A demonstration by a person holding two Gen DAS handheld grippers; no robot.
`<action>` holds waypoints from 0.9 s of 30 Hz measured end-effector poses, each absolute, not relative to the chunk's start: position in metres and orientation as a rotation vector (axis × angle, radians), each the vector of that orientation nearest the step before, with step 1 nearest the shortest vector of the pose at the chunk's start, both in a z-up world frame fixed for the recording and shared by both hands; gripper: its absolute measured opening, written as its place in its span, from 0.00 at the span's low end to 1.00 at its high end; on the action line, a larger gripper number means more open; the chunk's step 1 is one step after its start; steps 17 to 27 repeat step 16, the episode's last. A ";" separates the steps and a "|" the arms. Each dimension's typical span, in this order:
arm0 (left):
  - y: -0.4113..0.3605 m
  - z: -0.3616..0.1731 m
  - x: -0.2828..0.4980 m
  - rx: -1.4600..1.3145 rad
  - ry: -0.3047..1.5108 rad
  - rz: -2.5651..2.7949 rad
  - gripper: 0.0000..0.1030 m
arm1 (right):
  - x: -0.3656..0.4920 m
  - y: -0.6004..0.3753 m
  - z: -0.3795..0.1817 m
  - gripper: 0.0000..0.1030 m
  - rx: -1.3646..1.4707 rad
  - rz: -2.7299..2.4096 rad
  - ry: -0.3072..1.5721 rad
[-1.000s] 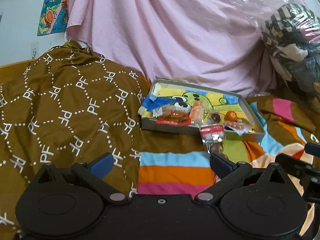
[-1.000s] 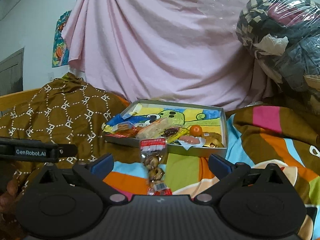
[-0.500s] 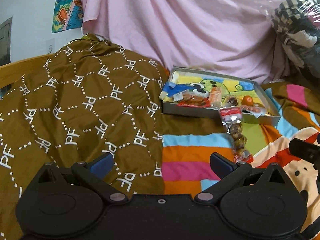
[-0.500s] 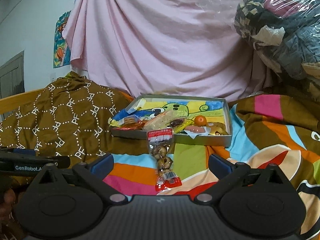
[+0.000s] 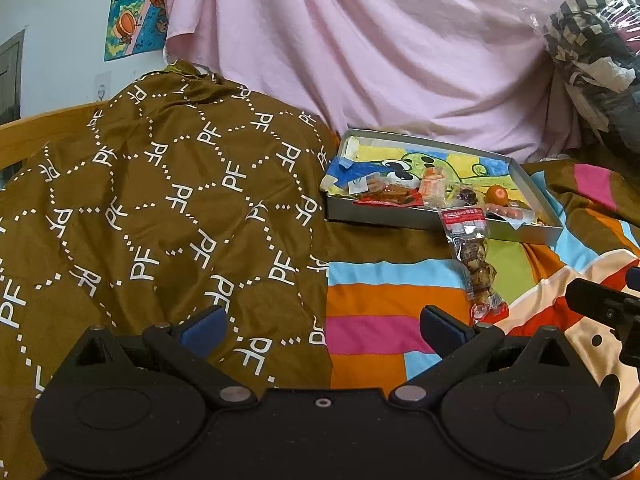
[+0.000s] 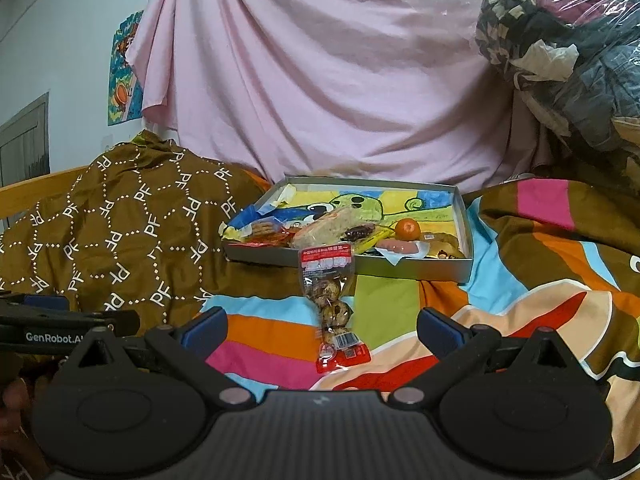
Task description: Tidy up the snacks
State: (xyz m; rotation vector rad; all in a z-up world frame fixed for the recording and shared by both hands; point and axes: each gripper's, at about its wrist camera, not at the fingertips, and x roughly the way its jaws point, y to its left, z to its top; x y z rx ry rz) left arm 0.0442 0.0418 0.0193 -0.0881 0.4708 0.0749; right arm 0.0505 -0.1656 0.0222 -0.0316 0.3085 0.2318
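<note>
**Snack tray on a striped bedspread, one packet outside it**

A pink sheet [image 6: 328, 80] hangs across the background, with a cartoon poster [image 5: 136, 8] on the pale wall at the upper left of the frame. Below lies a brown blanket [image 5: 160, 208] printed with white letters, and beside it a striped bedspread [image 6: 540, 280] in many colours. A clear bag of clothes [image 6: 568, 40] fills the upper right.

Just above the middle of both views sits a shallow grey tray [image 6: 400, 268] with a cartoon picture on its floor. Inside it are wrapped snacks [image 6: 340, 228] heaped along the near edge and a small orange [image 6: 408, 229]. One long clear snack packet [image 6: 332, 304] with a red top and red bottom lies outside on the bedspread, its upper end resting against the tray's near wall.

The right gripper [image 6: 322, 324] is spread wide and empty, the packet's lower end lying between its blue-padded fingers in the picture. The left gripper [image 5: 322, 324] is likewise released and holds nothing, hovering over the seam between blanket and bedspread, left of the packet.
</note>
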 end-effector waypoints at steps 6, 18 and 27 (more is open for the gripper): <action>0.043 0.017 0.046 -0.092 0.481 0.076 0.99 | 0.053 -0.164 0.020 1.00 -0.034 0.232 0.317; 0.043 0.014 0.047 -0.089 0.488 0.078 0.99 | 0.056 -0.162 0.018 1.00 -0.036 0.233 0.328; 0.043 0.014 0.047 -0.089 0.488 0.078 0.99 | 0.056 -0.162 0.018 1.00 -0.036 0.233 0.328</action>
